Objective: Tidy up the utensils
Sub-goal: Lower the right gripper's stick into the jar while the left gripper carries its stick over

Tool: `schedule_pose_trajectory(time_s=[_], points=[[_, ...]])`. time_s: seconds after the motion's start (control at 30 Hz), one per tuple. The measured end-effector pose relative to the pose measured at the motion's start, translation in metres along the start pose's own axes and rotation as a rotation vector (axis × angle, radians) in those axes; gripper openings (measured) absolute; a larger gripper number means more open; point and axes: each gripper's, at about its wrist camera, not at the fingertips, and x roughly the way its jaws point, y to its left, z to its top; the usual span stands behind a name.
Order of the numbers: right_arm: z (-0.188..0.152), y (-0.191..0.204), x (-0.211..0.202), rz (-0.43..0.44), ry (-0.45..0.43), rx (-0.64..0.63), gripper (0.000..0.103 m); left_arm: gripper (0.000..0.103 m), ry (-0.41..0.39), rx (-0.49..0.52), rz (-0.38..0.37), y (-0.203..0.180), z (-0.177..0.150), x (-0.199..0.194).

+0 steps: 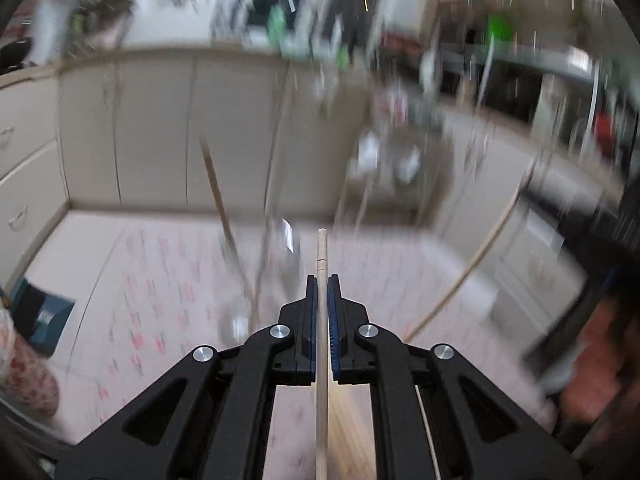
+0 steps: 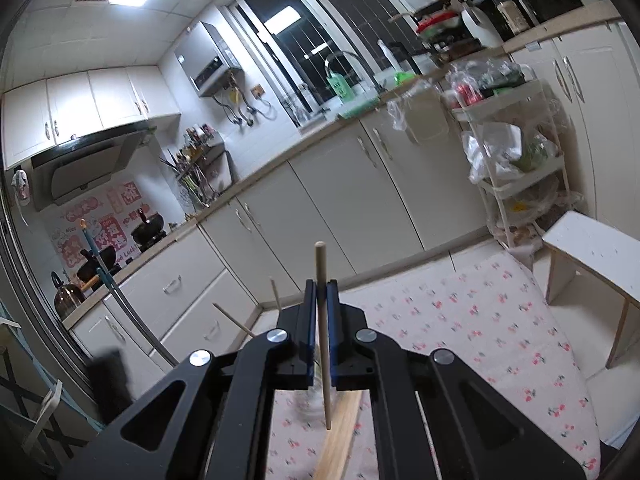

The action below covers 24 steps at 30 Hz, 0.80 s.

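Left gripper (image 1: pixel 322 280) clamped on a wooden chopstick (image 1: pixel 321 256); its tip pokes out ahead of my pads, the rest runs back beneath the gripper. View heavily blurred. Right gripper (image 2: pixel 321 284) likewise pinched tight on a second chopstick (image 2: pixel 323 320), standing nearly upright between the pads, lower end hanging free below. Beneath both grippers: cherry-print cloth (image 2: pixel 480 320) over the bench, with a pale wooden board (image 2: pixel 340 432) lying on it. Ahead and left of my left gripper, a blurred clear holder (image 1: pixel 256 280) with more sticks leaning in it. My read: mid-task. Two chopsticks in hand, neither yet stowed; both appear to need placing in the holder.
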Motion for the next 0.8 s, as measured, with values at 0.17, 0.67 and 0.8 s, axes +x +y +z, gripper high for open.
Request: schedule_pose_trajectory(time_s=[0.17,0.67,0.8], points=[[0.017,0.029,0.003,0.038,-0.115,-0.046,0.006,0.005,-0.242,-0.097,0.025,0.01,0.044,-0.025],[0.026,0.054,0.083,0.082,-0.096,-0.096,0.006,0.005,-0.49,-0.2,0.146,0.028,0.088,0.021],[0.022,0.051,0.098,0.077,-0.07,-0.098,0.006,0.005,-0.5,-0.218,0.158,0.032,0.09,0.035]])
